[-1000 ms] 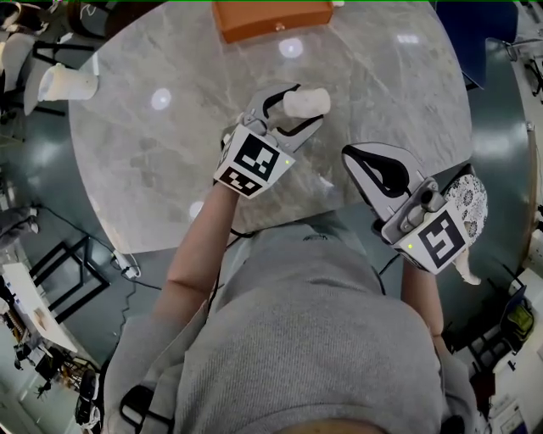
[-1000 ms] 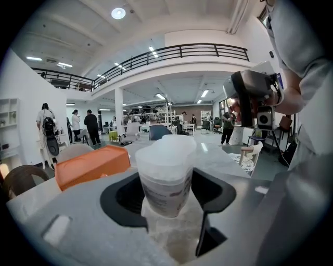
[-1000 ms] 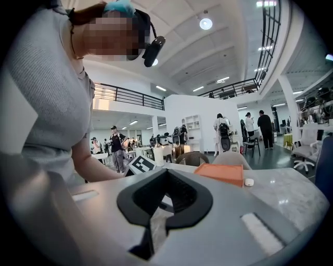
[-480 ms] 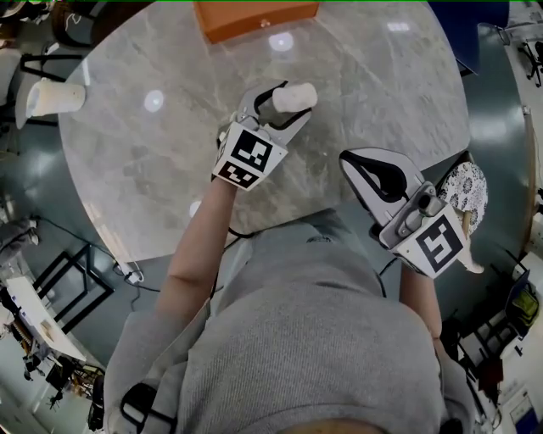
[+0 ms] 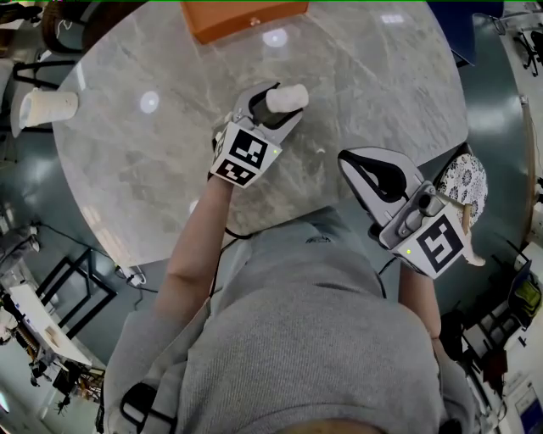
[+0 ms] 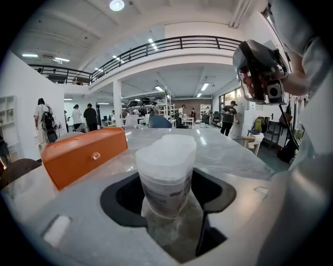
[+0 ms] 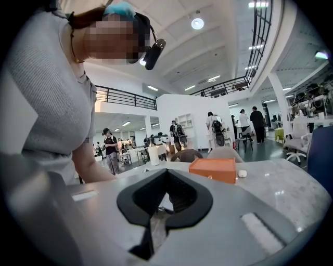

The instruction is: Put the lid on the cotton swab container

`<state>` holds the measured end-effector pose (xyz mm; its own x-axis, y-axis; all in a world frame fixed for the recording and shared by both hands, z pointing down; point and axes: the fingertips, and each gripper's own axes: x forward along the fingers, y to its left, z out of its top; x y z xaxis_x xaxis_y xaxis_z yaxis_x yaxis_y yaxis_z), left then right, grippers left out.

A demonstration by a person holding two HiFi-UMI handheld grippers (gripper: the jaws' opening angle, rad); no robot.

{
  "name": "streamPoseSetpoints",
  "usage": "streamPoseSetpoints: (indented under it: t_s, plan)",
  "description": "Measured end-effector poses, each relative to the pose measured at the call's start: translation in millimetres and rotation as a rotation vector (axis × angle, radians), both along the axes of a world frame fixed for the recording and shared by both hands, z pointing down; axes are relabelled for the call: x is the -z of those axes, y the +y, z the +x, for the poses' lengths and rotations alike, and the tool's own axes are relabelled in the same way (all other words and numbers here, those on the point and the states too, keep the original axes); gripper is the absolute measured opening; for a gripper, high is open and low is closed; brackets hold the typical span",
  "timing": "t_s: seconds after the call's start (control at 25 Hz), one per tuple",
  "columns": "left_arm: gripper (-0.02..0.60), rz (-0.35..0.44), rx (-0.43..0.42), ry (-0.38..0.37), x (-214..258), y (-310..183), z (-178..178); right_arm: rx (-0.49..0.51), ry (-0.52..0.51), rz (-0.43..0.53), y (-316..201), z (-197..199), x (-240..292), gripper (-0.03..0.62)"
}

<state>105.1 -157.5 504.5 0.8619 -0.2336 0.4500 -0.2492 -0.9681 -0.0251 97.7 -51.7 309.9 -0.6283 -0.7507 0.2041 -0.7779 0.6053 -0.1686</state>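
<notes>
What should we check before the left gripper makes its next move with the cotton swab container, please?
1. Grip: ok, the left gripper clasps the cotton swab container by its sides.
2. Cover: ok, a frosted lid sits on top of the container; whether it is pressed fully home, cannot tell.
3. Support: cannot tell whether the container's base rests on the table.
4. Other hand: ok, the right gripper is shut with nothing between its jaws.
5. Clearance: ok, the orange box stands apart from the container, at the table's far edge.
</notes>
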Motion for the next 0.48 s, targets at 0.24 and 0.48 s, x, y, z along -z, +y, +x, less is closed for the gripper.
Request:
streamPoseSetpoints:
  t_s: [0.24,0.48]
  plan:
    - [0.273,-0.02,-0.021,-0.001,2.2,4.5,0.9,0.011,-0.005,0.004,-0.3,-1.1,0.3,0.0]
    - [0.273,-0.033,-0.013,-0.003,3.9,4.9,0.9,0.027,-0.006,0.02,-0.8,-1.3,2.7,0.0]
